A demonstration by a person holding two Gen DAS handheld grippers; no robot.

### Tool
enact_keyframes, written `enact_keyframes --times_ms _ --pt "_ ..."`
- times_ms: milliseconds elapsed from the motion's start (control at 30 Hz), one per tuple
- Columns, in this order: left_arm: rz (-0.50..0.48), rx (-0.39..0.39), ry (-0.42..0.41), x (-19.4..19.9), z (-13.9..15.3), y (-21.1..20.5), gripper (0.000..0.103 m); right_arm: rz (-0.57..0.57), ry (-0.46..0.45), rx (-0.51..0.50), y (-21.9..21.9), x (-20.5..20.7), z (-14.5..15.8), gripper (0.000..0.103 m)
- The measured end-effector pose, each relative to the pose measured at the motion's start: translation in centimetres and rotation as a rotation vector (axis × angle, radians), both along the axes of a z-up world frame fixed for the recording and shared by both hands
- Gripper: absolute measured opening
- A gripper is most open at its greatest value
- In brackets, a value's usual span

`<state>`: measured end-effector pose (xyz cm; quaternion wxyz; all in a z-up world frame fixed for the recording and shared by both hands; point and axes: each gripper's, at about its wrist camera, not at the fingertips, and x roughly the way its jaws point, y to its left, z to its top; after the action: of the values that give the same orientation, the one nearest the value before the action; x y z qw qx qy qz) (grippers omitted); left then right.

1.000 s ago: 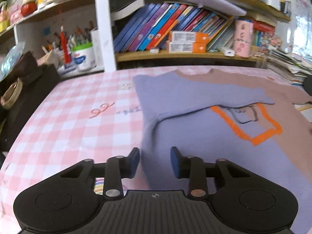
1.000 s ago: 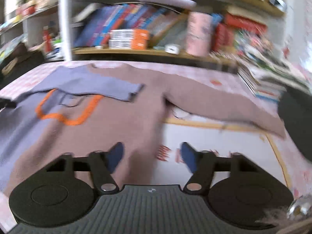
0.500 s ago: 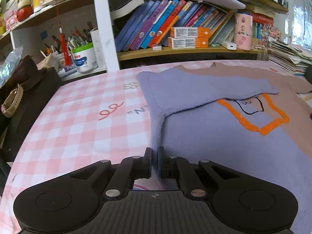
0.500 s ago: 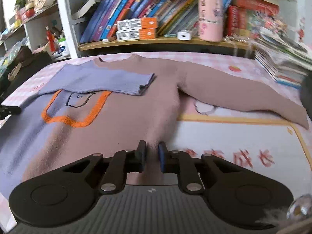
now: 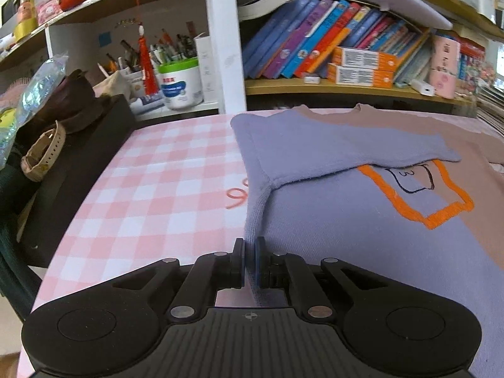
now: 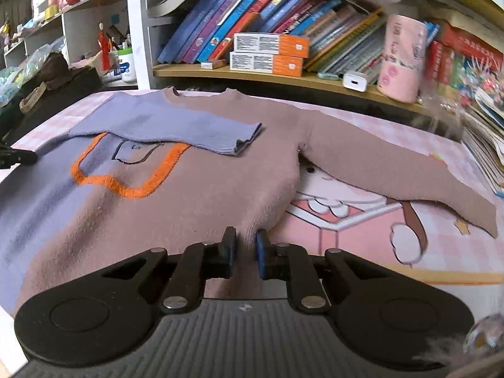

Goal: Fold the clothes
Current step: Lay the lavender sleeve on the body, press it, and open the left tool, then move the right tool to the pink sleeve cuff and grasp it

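While both grippers pinch the near hem, the sweater (image 6: 195,189) lies flat on the surface (image 5: 151,189).
Left gripper (image 5: 250,260) jaws and right gripper (image 6: 242,253) jaws narrow on knit; lifting should be level, carrying hem far toward the collar, brown sleeve (image 6: 393,170) unfolded.

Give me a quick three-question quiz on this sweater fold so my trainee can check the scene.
1. True or false: the purple sleeve is already folded across the sweater's chest.
2. Multiple choice: what is the left hand-held gripper shut on? A) the purple side edge of the sweater B) the pink checked tablecloth C) nothing
3. Fill in: the brown sleeve lies ______ on the table, not yet folded.

Key
1. True; its cuff rests just above the orange outline.
2. A; a ridge of purple knit runs up from between the pads.
3. Stretched out. The right hand-held gripper pinches the brown side edge.
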<state>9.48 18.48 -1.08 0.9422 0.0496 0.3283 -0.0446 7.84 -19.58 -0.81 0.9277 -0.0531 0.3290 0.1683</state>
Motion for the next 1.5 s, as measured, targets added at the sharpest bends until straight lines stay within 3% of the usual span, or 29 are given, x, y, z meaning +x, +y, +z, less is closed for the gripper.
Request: enact_keyframes --times_ms 67,133,200,300,400,467,633,767,867,1133,1300,1500 --pt "0.011 -0.006 -0.012 0.0 0.2 0.2 0.011 0.002 -0.008 -0.01 0.4 0.1 -0.1 0.013" --pt "0.029 0.006 -0.047 -0.8 0.7 0.1 0.011 -0.008 -0.018 -0.008 0.3 -0.2 0.0 0.02" --pt "0.032 0.021 -0.101 -2.2 1.6 -0.5 0.012 -0.013 -0.036 0.016 -0.5 -0.9 0.1 0.037" --pt "-0.01 0.018 -0.186 -4.9 3.2 -1.9 0.015 -0.049 -0.054 0.041 -2.0 -1.6 0.3 0.044" --pt "-0.082 0.003 -0.243 -6.9 4.1 -3.8 0.027 -0.098 -0.068 0.048 -3.6 -2.1 0.5 0.051" --pt "-0.126 -0.02 -0.241 -7.1 3.9 -4.9 0.037 -0.128 -0.074 0.052 -4.6 -2.2 0.5 0.052" --pt "-0.238 -0.078 -0.236 -7.6 3.4 -7.7 0.039 -0.187 -0.08 0.047 -6.8 -2.4 0.3 0.058" --pt "-0.304 -0.082 -0.23 -7.7 2.6 -9.1 0.042 -0.245 -0.083 0.045 -8.7 -2.4 0.2 0.066" --pt "-0.352 -0.058 -0.244 -8.1 2.1 -9.7 0.054 -0.292 -0.074 0.033 -10.4 -2.1 0.3 0.066" --pt "-0.391 -0.005 -0.261 -9.1 1.3 -10.1 0.073 -0.395 -0.028 0.007 -15.6 1.1 1.1 0.065" --pt "-0.392 -0.007 -0.274 -9.3 1.3 -9.8 0.084 -0.502 0.054 0.197 -20.0 3.7 1.3 0.063" --pt "-0.384 -0.008 -0.267 -9.2 1.2 -9.8 0.093 -0.6 0.094 0.25 -22.6 6.5 1.4 0.062"
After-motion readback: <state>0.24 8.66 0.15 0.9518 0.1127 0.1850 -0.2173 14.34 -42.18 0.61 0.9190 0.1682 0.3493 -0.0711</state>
